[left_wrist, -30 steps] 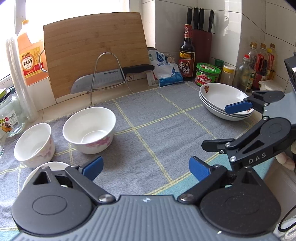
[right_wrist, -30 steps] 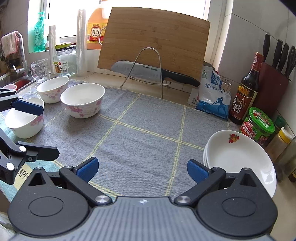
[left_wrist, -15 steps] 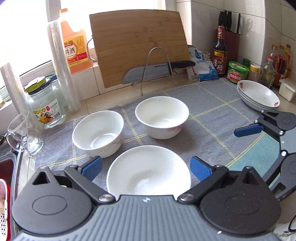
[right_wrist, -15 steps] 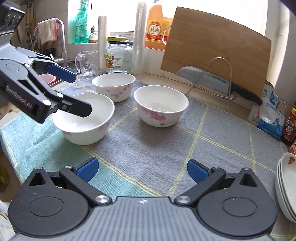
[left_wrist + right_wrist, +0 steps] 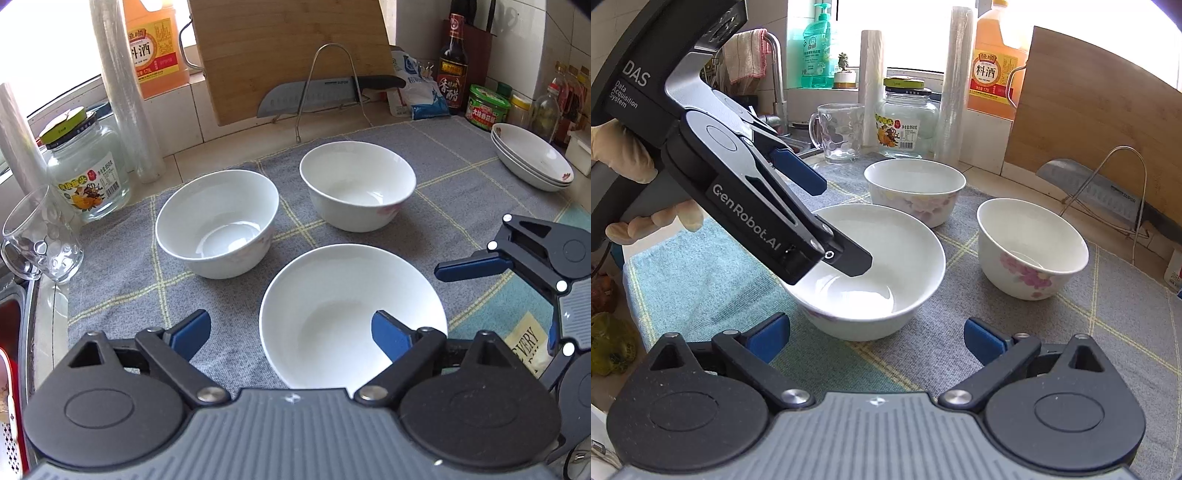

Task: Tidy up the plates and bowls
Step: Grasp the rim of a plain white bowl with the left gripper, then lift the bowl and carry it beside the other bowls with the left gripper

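Because the left gripper (image 5: 290, 332) has only one blue pad inside the nearest wide white porcelain bowl (image 5: 352, 314) and the other outside its left rim, the likeliest slip is a shallow pinch on a smooth, glazed wall: if the jaws shut too near the lip, I judge the bowl could tip or skid on the grey checked cloth (image 5: 461, 177) and knock the two flowered white bowls, the left one (image 5: 217, 221) and the right one (image 5: 357, 184), standing just behind it. The left jaws have just been closing, yet both pads stand clear of the porcelain, so nothing is gripped; the rim lies between them, nearer the right pad. From the right wrist view that same gripper (image 5: 831, 221) reaches down over the bowl's near-left edge. The right gripper (image 5: 877, 338) hangs wide open and empty, just short of the bowl. The stacked white plates (image 5: 532, 157) sit well apart at the cloth's far right.
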Available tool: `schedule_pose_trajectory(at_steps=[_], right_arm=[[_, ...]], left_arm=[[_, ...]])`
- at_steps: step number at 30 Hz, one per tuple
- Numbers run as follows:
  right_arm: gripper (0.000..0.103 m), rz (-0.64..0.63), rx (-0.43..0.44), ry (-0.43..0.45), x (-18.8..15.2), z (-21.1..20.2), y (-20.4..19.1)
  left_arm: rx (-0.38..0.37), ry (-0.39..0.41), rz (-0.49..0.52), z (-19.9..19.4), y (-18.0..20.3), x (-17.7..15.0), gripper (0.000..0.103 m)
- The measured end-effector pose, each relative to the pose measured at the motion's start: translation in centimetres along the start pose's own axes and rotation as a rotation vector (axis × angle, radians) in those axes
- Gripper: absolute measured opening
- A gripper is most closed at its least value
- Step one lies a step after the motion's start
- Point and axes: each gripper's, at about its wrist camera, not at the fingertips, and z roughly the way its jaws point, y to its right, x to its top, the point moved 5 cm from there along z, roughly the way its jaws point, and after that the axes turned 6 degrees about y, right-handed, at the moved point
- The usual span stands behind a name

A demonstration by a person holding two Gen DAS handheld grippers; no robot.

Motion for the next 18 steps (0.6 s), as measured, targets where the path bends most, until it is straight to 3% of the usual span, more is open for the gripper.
schedule_pose_trajectory(at_steps=[8,10,18], right_arm=[[0.082,-0.024,0.015,0.000,0.24,0.44,-0.45],[0.082,-0.024,0.019,0.005,0.36,0.28,-0.52],[0.079,-0.030,0.026,0.008,0.45,0.22,-0.52]], left_arm=[[-0.039,-0.022,-0.004,0.57,-0.01,0.09,0.077],[-0.051,-0.026,-0.009,0.68,0.02,0.15,0.071],[-0.087,-0.038,0.000,0.97,0.42,0.14,0.063]])
